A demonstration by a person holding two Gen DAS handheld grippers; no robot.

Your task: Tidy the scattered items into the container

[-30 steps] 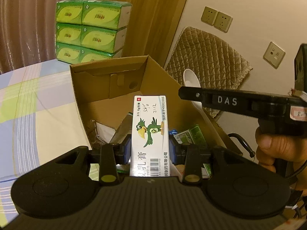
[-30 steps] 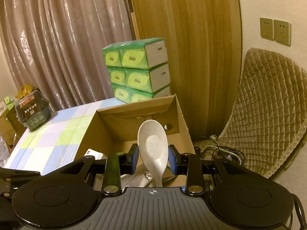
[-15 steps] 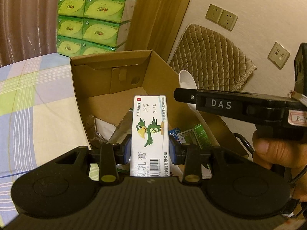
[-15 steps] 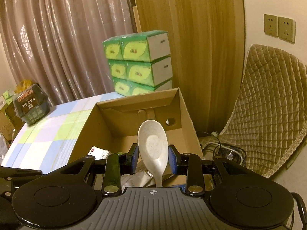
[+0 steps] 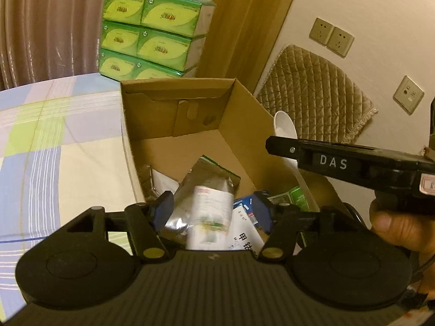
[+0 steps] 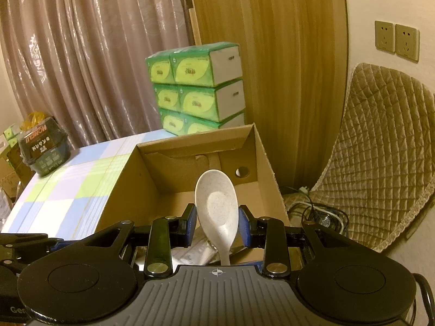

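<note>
Presently, both grippers sit over the open cardboard box (image 5: 239, 125), which stands on a checked cloth (image 5: 54, 141) at centre frame in both views.

L gripper (image 5: 212, 206), lower centre of the left wrist view: jaws opening, blue pads well apart. A white medicine carton (image 5: 210, 217) shows between them, blurred, clear of both pads; not gripped. It sits low in the box, on top of a silver foil pouch (image 5: 201, 176) and other packets incl. a white box w/ black print (image 5: 243, 233) and a green-printed pack (image 5: 297, 198) at lower right of the box interior. Whether the carton is resting or mid-fall: cannot tell.

R gripper (image 6: 217, 222), lower centre of the right wrist view: jaws pinching a white speckled spoon (image 6: 216, 203) near the neck, bowl upward and facing the camera, handle running down out of sight behind the gripper body. Spoon is held above the box interior, near its right wall. In the left wrist view the same gripper enters from the right edge, side marked "DAS", w/ a hand (image 5: 394, 228) on its grip; spoon bowl shows above the box's right wall.

Background: stacked green tissue packs (image 6: 195, 92) behind the box, upper centre; curtain (image 6: 81, 54) upper left; quilted cushion (image 6: 380, 149) at right; wall sockets (image 6: 397, 40) upper right; dark tub (image 6: 43, 149) at left edge of the cloth.
</note>
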